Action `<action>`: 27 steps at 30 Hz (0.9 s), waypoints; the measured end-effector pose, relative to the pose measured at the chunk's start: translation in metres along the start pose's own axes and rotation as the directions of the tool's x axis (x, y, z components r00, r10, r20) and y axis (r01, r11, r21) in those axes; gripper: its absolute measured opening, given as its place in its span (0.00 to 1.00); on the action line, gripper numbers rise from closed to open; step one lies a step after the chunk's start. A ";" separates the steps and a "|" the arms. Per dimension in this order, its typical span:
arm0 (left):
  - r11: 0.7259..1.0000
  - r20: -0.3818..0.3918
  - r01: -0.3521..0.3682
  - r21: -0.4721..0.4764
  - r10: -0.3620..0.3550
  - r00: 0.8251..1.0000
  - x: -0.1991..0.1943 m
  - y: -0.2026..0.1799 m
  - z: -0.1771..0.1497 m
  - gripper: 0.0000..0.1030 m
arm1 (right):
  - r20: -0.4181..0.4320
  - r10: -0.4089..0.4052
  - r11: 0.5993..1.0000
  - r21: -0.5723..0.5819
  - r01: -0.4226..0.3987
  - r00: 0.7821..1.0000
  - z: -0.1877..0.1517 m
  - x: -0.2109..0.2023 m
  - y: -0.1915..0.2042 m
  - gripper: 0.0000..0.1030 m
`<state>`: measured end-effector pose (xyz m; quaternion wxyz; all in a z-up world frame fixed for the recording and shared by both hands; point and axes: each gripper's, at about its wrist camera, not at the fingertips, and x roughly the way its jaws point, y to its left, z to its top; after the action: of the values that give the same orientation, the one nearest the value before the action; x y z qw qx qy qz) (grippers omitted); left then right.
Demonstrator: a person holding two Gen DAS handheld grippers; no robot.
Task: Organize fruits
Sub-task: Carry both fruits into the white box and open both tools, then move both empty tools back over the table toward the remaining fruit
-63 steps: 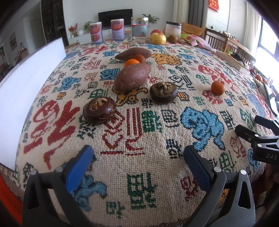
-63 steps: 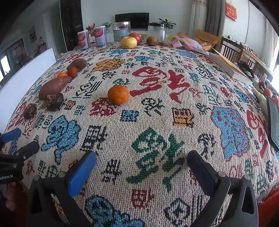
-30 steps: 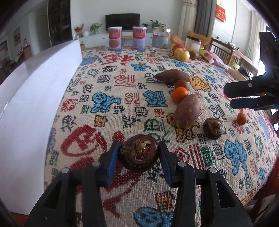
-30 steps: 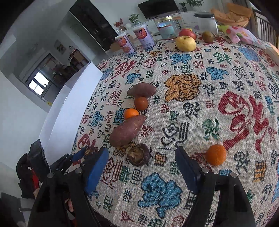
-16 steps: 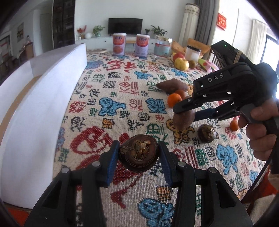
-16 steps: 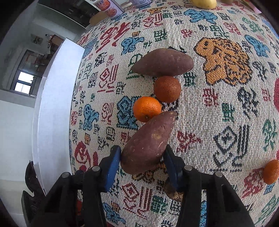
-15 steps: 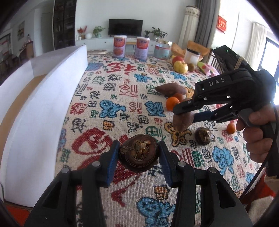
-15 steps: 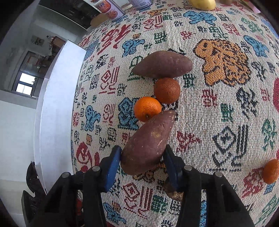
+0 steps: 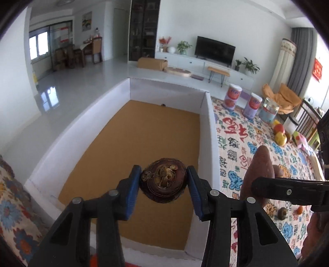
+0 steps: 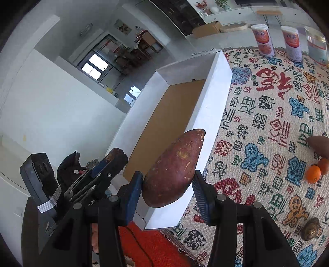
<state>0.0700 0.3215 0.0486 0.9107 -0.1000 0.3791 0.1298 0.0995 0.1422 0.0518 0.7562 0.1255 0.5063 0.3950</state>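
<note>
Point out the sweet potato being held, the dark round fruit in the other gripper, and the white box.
sweet potato [image 10: 174, 168], right wrist view, middle of its skin.
dark round fruit [image 9: 163, 181], left wrist view, its top face.
white box [image 9: 207, 131], left wrist view, right wall.

A bright living room with white walls [image 9: 181, 18] and a glossy pale floor [image 9: 67, 86] holds a black television [image 9: 214, 50] on a low white cabinet [image 9: 185, 60], potted plants [image 9: 184, 47], a dark tall shelf [image 9: 145, 28], grey curtains [image 9: 302, 59] and sunlit windows [image 9: 38, 46].
</note>
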 end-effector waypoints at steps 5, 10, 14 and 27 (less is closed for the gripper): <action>0.995 -0.057 -0.093 -0.022 0.092 0.994 0.019 0.021 -0.018 0.60 | -0.087 -0.027 0.994 -0.107 0.017 0.996 -0.004 0.069 0.037 0.48; 0.994 0.018 -0.104 -0.018 0.105 0.994 0.005 0.015 -0.018 0.83 | -0.047 -0.065 0.991 -0.119 0.059 0.997 -0.008 0.072 0.038 0.50; 0.998 0.113 -0.040 0.046 0.035 0.993 -0.008 -0.025 -0.010 0.88 | 0.067 -0.124 0.975 -0.179 0.135 0.990 -0.014 0.026 0.022 0.65; 0.945 0.062 -0.085 0.315 0.068 0.996 0.062 -0.136 -0.001 0.92 | 0.287 -0.697 0.705 0.105 0.701 0.657 -0.172 -0.200 -0.223 0.67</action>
<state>0.1540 0.2022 0.0156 0.9185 0.0657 0.3757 0.1049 0.0203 -0.1847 -0.0248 0.9192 -0.0248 0.3894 0.0536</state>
